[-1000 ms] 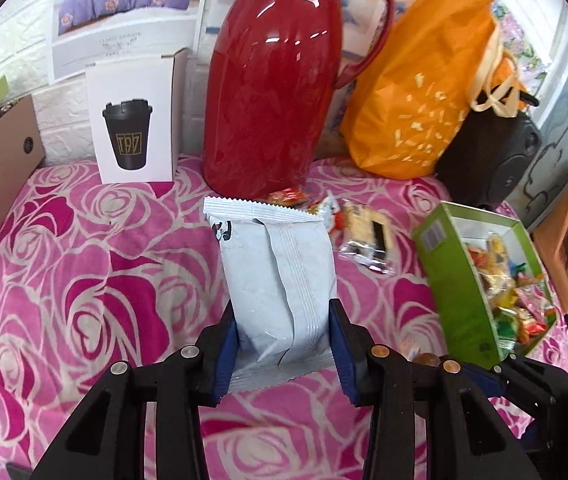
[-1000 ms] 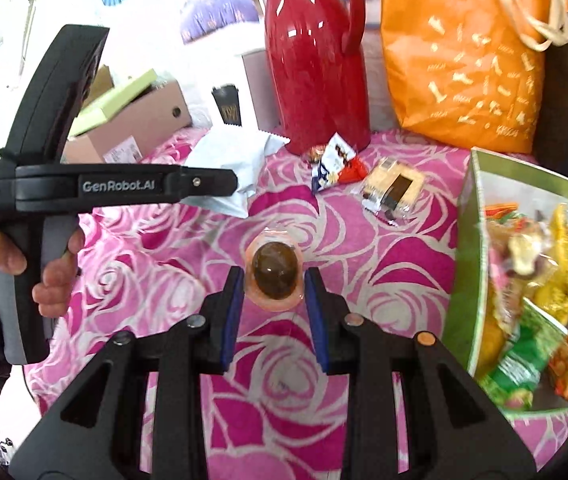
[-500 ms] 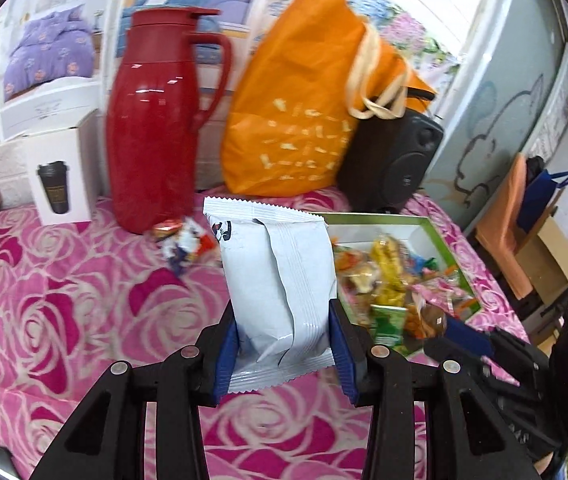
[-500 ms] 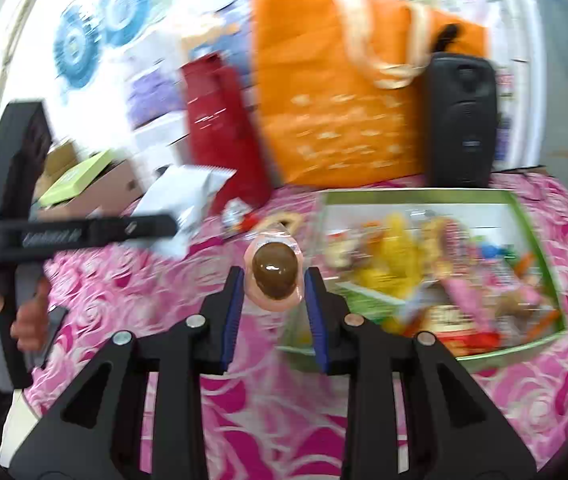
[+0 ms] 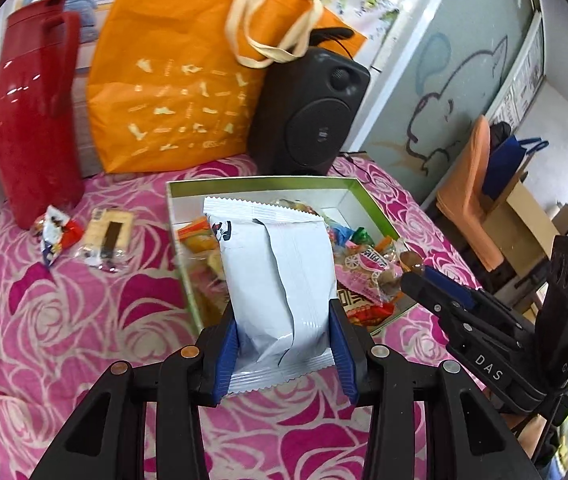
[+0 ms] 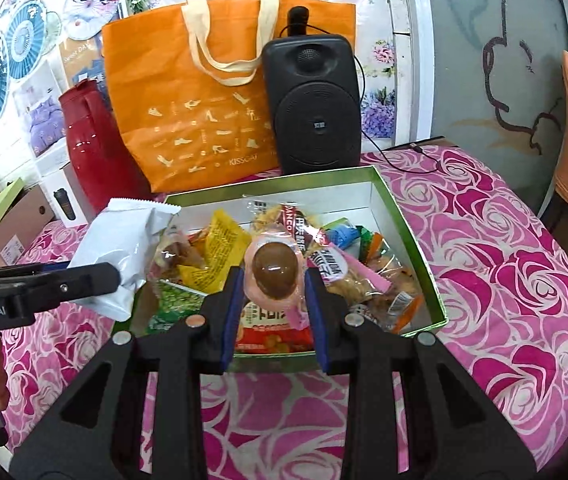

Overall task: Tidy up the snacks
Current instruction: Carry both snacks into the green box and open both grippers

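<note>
In the left wrist view, the left gripper [image 5: 284, 344] stayed clamped on the pale grey foil snack packet [image 5: 278, 280], which had swung from over the rose-patterned pink tablecloth [image 5: 64, 320] to hang above the near-left edge of the green-rimmed open snack box [image 5: 367, 200]. In the right wrist view, the right gripper [image 6: 274, 304] kept its grip on the small pink-wrapped brown round sweet [image 6: 275, 270], now held over the box's near edge above the heaped wrappers, nearer than half a second before.
</note>
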Action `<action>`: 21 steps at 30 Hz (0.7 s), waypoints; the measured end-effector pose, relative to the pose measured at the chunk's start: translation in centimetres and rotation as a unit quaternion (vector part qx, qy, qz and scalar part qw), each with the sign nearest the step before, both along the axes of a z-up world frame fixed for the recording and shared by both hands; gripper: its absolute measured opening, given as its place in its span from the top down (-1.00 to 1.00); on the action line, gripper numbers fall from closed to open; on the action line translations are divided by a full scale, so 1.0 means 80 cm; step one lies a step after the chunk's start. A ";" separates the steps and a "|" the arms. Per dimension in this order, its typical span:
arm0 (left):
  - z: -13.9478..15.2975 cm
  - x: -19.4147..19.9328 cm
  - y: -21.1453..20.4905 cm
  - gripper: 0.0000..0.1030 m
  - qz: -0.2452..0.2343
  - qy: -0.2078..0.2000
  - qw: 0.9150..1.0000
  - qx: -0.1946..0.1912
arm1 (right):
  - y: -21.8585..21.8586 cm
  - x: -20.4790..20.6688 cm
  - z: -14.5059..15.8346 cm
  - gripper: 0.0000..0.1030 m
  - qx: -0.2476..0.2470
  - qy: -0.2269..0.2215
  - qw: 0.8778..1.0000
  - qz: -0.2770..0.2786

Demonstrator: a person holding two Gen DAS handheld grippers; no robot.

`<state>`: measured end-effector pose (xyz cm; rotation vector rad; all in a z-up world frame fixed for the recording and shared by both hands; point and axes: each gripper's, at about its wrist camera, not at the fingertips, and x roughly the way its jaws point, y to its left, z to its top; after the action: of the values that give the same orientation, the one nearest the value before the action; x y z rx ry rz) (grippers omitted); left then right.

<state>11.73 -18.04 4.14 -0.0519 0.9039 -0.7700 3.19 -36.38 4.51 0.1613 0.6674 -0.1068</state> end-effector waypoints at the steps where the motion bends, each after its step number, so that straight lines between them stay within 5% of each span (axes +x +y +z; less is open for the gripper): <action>1: 0.000 0.000 -0.004 0.18 -0.003 0.000 1.000 -0.001 | -0.001 0.001 -0.001 0.36 -0.002 0.001 1.000 -0.001; 21: -0.009 0.020 -0.061 0.13 -0.018 -0.016 1.000 0.018 | -0.031 0.023 -0.012 0.22 -0.030 0.012 0.999 -0.019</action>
<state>13.30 -22.92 3.43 0.0085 0.8891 -0.7864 5.04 -38.86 3.55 0.1152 0.6838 -0.1645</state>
